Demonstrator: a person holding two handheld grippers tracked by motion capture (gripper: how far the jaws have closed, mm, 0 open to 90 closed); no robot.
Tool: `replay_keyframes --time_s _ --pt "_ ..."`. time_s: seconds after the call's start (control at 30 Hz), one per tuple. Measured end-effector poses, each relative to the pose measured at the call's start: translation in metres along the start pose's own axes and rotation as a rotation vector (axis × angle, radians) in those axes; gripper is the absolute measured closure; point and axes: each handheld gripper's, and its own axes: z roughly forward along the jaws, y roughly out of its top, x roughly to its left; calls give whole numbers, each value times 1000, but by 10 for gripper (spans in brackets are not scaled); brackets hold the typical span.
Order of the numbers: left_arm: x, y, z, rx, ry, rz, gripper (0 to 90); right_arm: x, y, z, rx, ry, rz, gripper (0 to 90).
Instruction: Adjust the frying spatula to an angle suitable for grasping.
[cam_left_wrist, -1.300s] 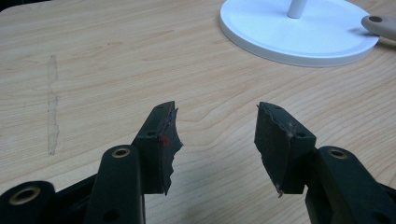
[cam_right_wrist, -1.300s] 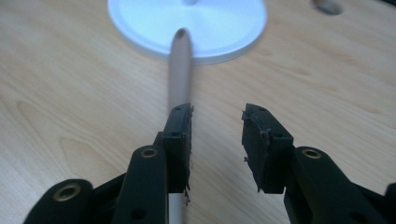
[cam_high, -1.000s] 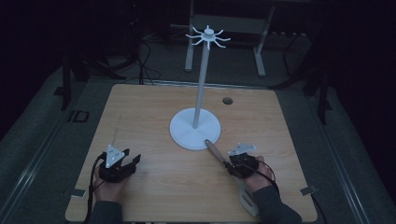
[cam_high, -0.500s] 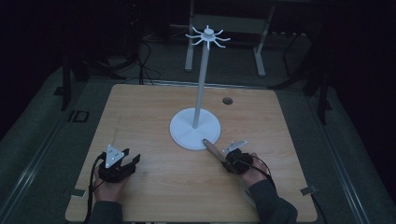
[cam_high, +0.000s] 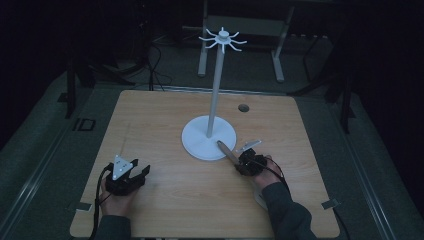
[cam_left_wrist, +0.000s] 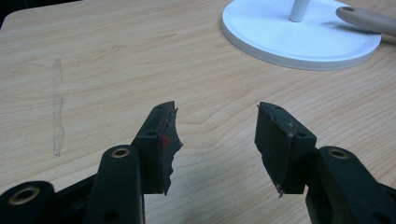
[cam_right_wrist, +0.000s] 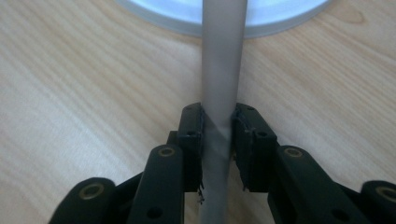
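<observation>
A white stand rises from mid-table, with a round base (cam_high: 197, 142), a thin pole (cam_high: 214, 95) and a ring of hooks (cam_high: 223, 39) on top. My right gripper (cam_high: 243, 162) is shut on a utensil's tan handle (cam_high: 227, 151), whose rounded tip lies over the base's near edge. The right gripper view has the handle (cam_right_wrist: 223, 60) clamped between the jaws (cam_right_wrist: 219, 126), running out toward the base (cam_right_wrist: 280, 18). My left gripper (cam_high: 141, 172) rests open at the front left with nothing between its jaws (cam_left_wrist: 215, 135). Its view takes in the base (cam_left_wrist: 280, 42) and the handle tip (cam_left_wrist: 369, 21).
A small dark hole (cam_high: 243, 107) sits in the wooden table (cam_high: 150, 125) behind the stand. Grey metal frame legs (cam_high: 202, 60) stand beyond the far edge. A pale patch (cam_high: 260, 200) lies beside the right sleeve near the front edge.
My right gripper has carried the utensil forward and left, bringing the handle tip onto the stand's base. The left gripper has stayed put.
</observation>
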Motion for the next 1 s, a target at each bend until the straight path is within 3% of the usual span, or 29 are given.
replay_keyframes --time_s 0.17,0.57,1.0 --pt "0 0 0 -1 -1 -2 484 -1 5 3 0 -18 -4 732" --pt "1 0 0 3 3 0 485 0 5 1 3 -12 -1 746" --pt "0 0 1 3 4 1 486 0 6 -14 -67 -45 0 746"
